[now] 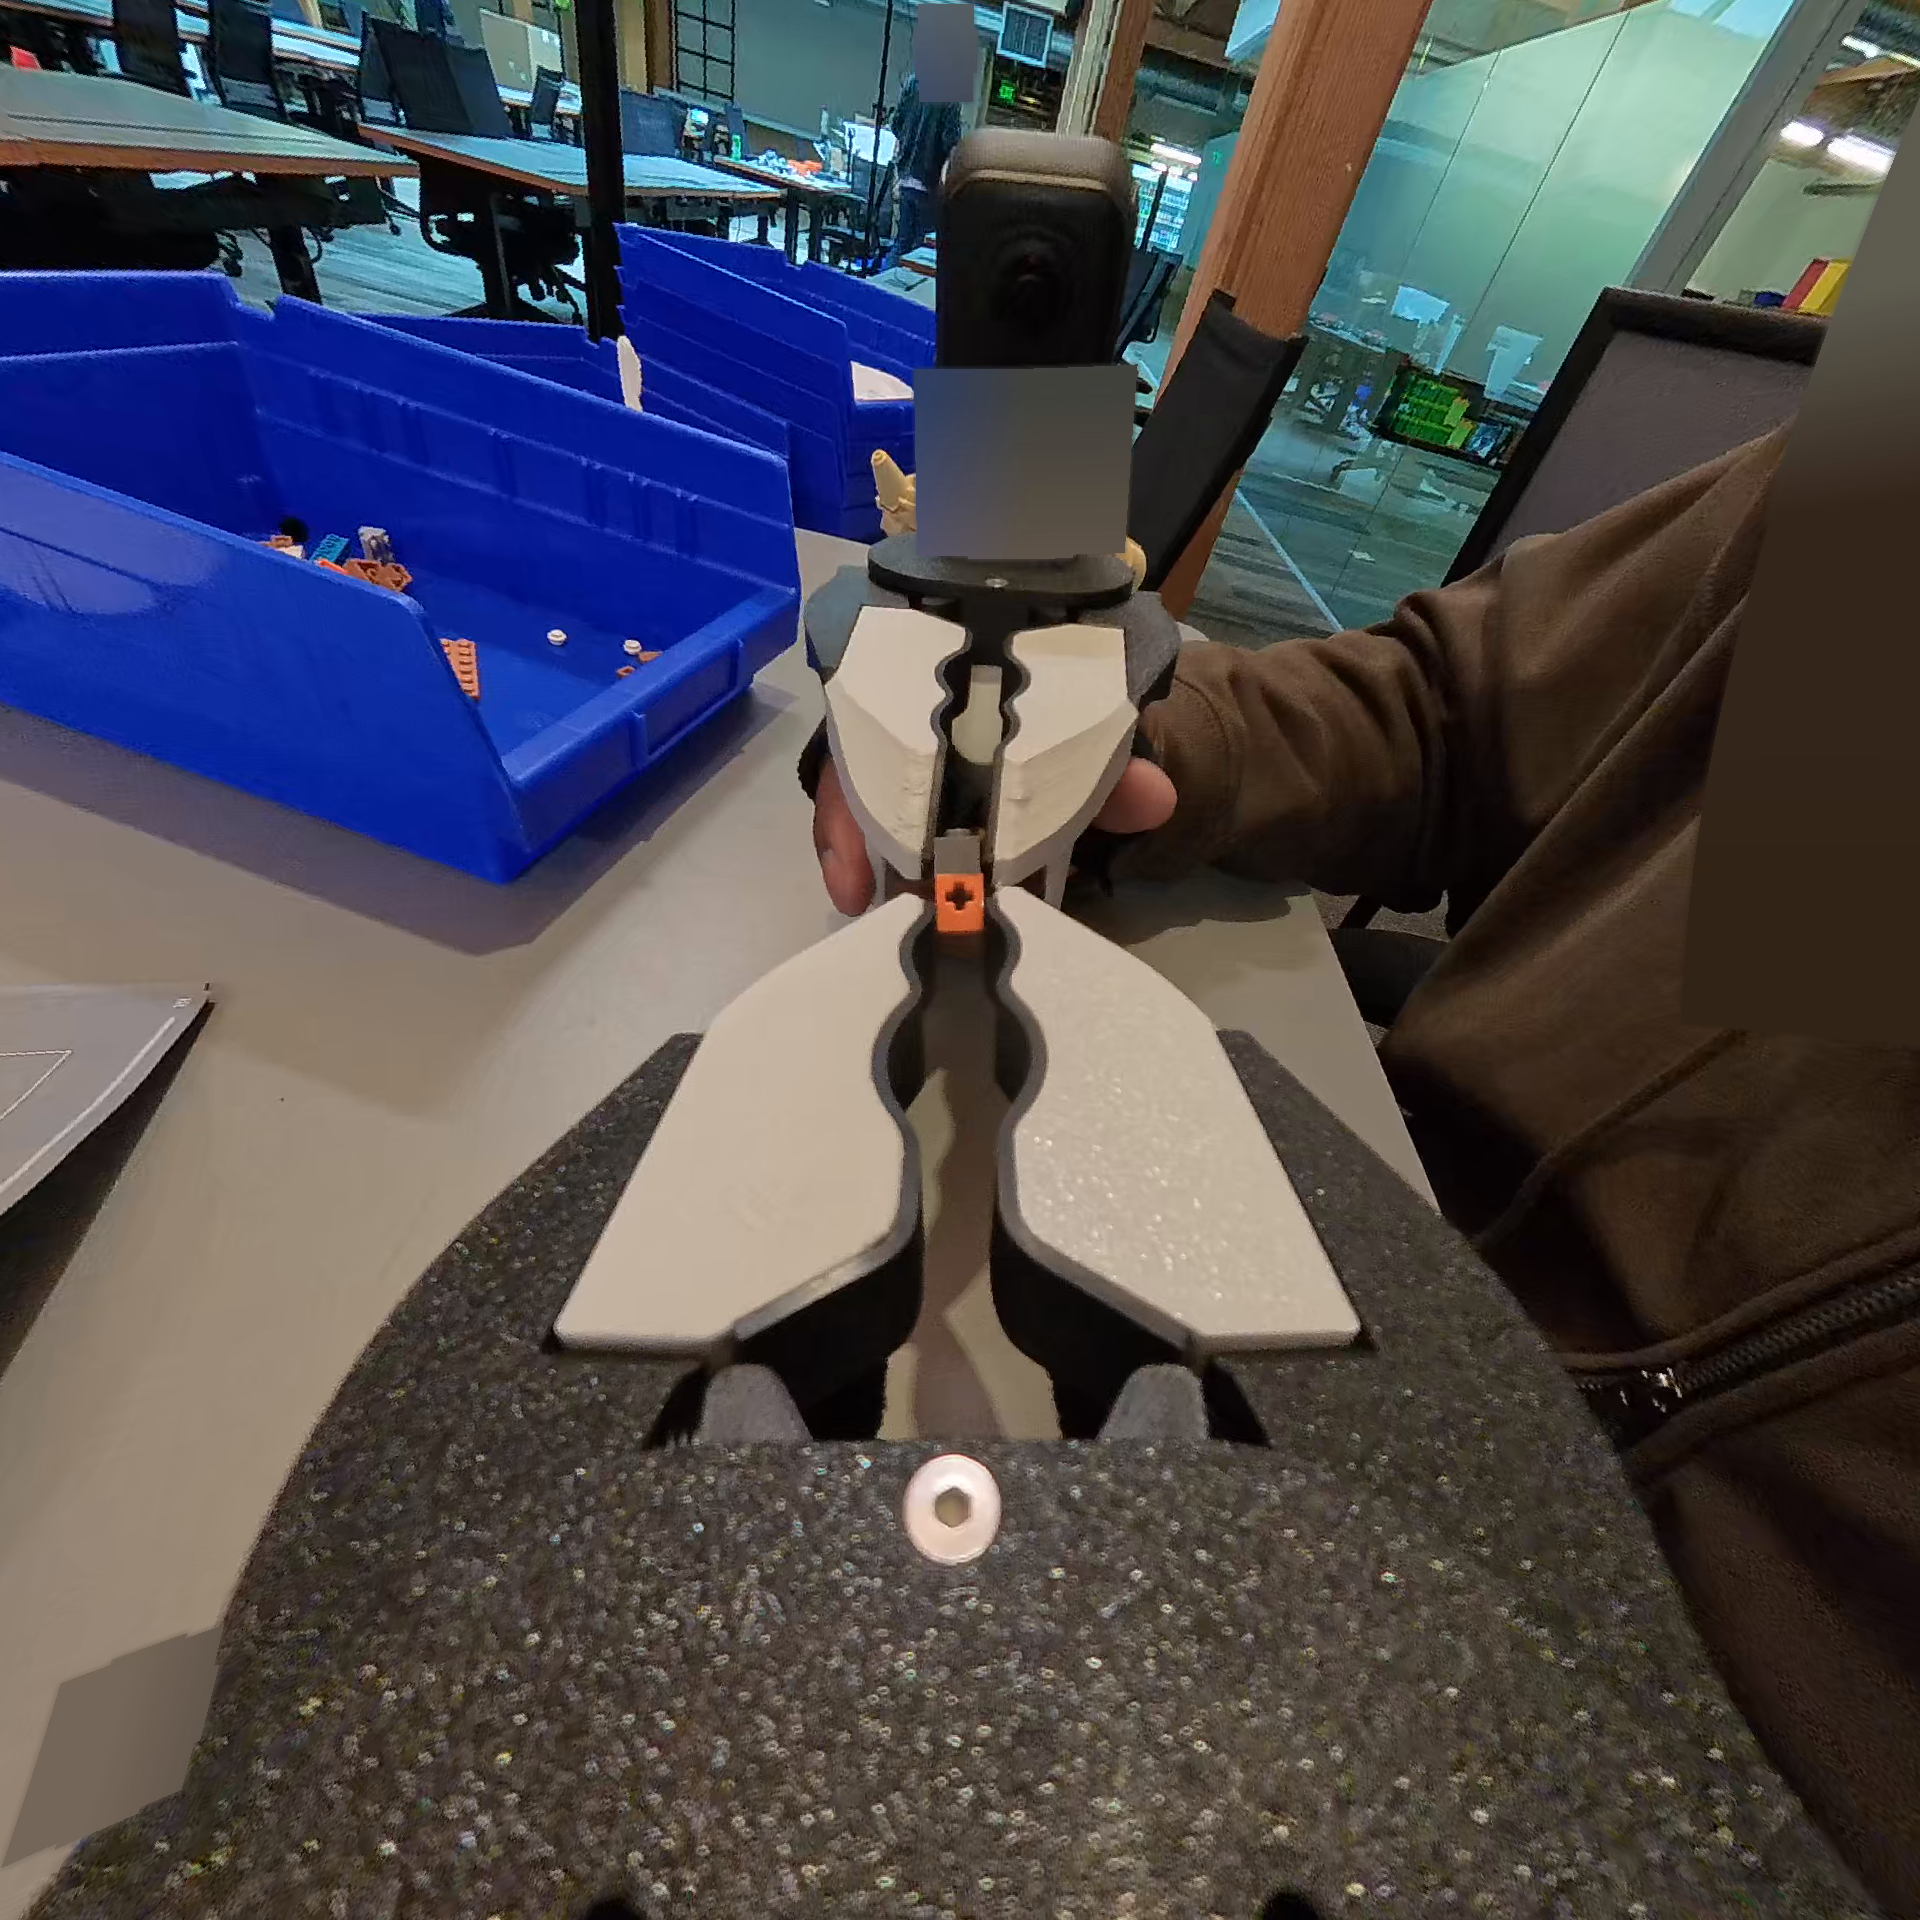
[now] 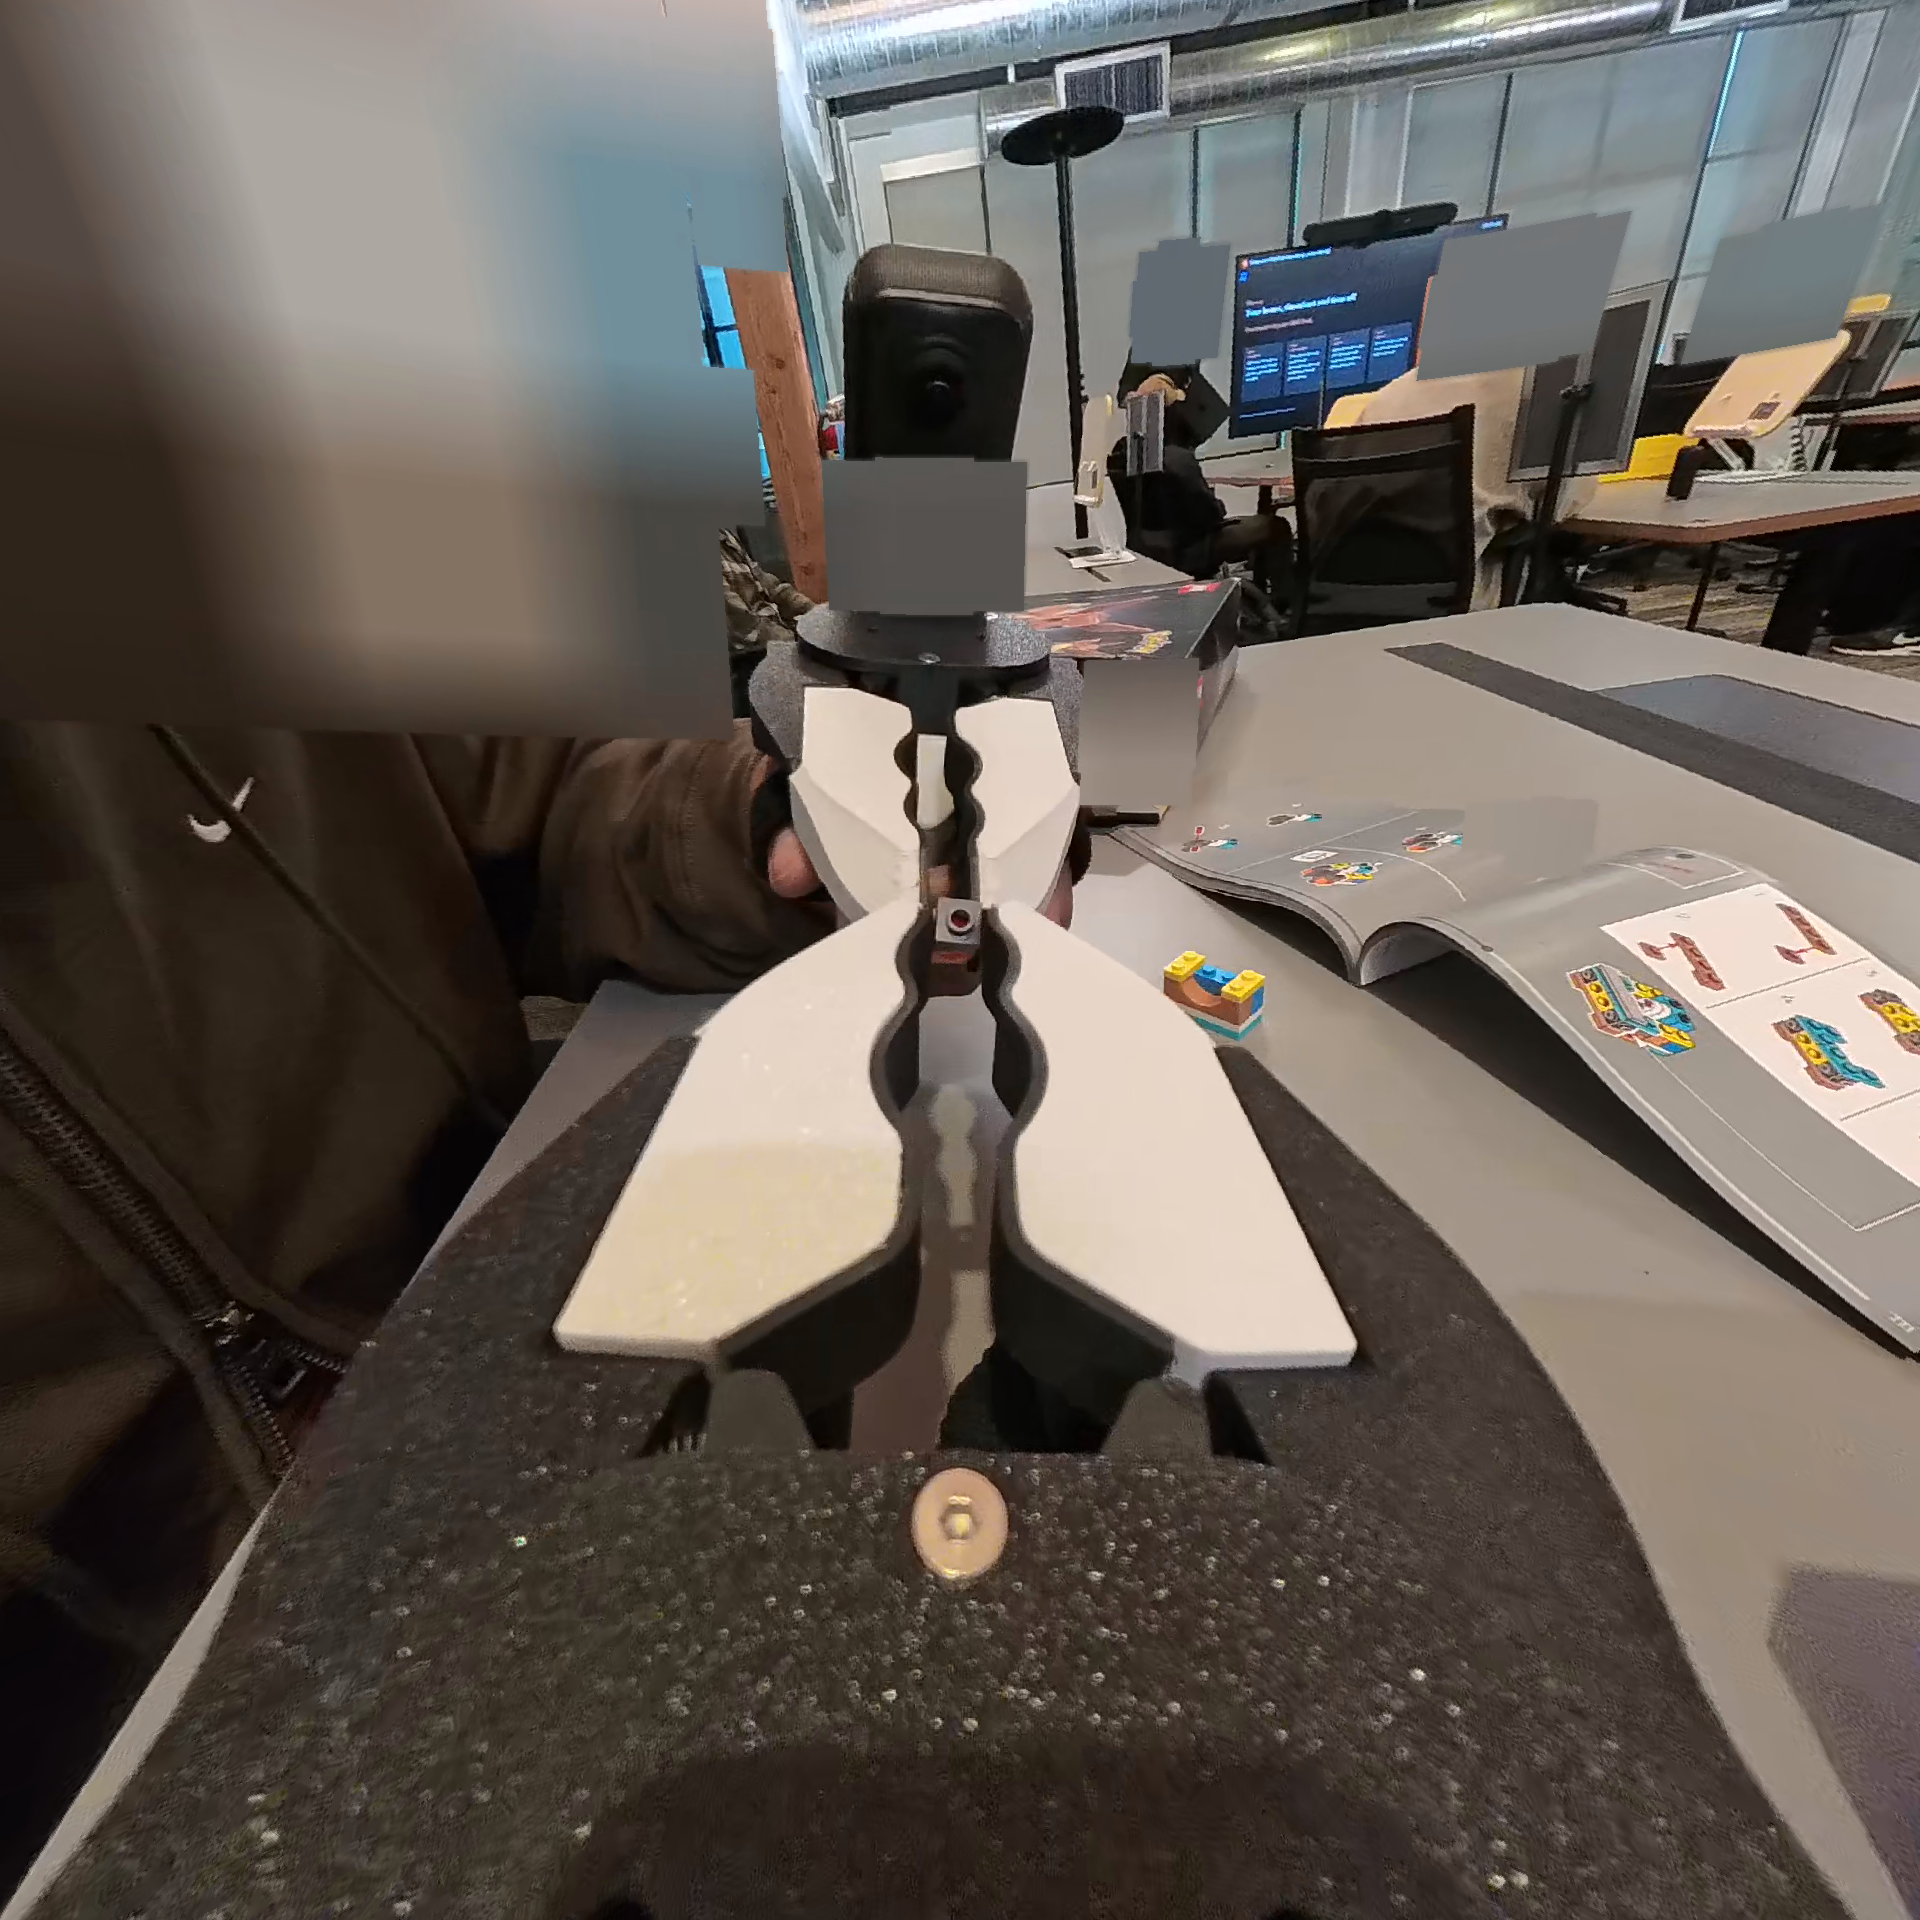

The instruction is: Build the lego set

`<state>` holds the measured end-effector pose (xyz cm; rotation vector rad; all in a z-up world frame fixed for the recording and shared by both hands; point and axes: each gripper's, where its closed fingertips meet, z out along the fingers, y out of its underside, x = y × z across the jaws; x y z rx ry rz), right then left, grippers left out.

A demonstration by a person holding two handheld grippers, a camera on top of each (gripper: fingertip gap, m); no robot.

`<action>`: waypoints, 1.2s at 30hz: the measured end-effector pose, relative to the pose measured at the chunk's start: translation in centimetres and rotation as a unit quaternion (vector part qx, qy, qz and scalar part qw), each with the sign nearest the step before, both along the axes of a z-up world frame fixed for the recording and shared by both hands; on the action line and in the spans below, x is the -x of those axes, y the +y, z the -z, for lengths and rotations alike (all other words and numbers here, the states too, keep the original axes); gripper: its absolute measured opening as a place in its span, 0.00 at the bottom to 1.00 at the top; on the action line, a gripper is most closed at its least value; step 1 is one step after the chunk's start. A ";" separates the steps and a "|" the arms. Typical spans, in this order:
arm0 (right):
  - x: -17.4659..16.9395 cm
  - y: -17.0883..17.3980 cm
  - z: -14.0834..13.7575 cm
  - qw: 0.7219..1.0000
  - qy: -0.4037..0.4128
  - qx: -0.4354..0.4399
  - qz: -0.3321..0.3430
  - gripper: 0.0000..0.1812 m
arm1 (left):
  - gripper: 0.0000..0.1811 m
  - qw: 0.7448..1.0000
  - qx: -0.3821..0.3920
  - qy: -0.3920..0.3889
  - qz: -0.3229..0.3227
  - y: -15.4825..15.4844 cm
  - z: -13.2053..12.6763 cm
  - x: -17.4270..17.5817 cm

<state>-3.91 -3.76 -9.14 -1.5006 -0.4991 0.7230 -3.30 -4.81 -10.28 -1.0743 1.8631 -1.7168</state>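
**Early in the build: two small pieces being brought together in the air**

The left gripper (image 1: 957, 914) is seen closed on a small orange brick with a cross-shaped hole (image 1: 957, 902), pinched at the tips of its fingers. The right gripper (image 2: 956, 940) is closed on a small grey brick with a red-centred hole (image 2: 957, 925). The two grippers are held tip to tip above the counter's near edge, and the pieces appear touching or nearly so; whether they are joined cannot be told.

Only one small sub-assembly (image 2: 1216, 992) of yellow, blue and brown bricks stands finished on the counter (image 2: 1455, 1195), near the open instruction booklet (image 2: 1538, 935). Loose pieces remain in the blue bin (image 1: 582, 717) at the far edge, so most of the set is judged still unbuilt.
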 end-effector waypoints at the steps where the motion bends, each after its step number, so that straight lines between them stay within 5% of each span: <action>1: 0.0 0.0 0.0 1.000 0.000 0.000 -0.002 0.05 | 0.04 1.000 0.003 0.000 0.003 0.0 0.0 0.1; 19: 1.0 -0.9 -0.3 0.999 -0.004 -0.014 -0.039 0.04 | 0.04 0.998 0.037 0.008 0.053 -1.0 -0.3 0.9; 36: 0.8 -0.4 -0.1 1.000 0.009 0.003 -0.018 0.04 | 0.04 1.000 -0.009 -0.013 0.025 -0.4 -0.1 0.6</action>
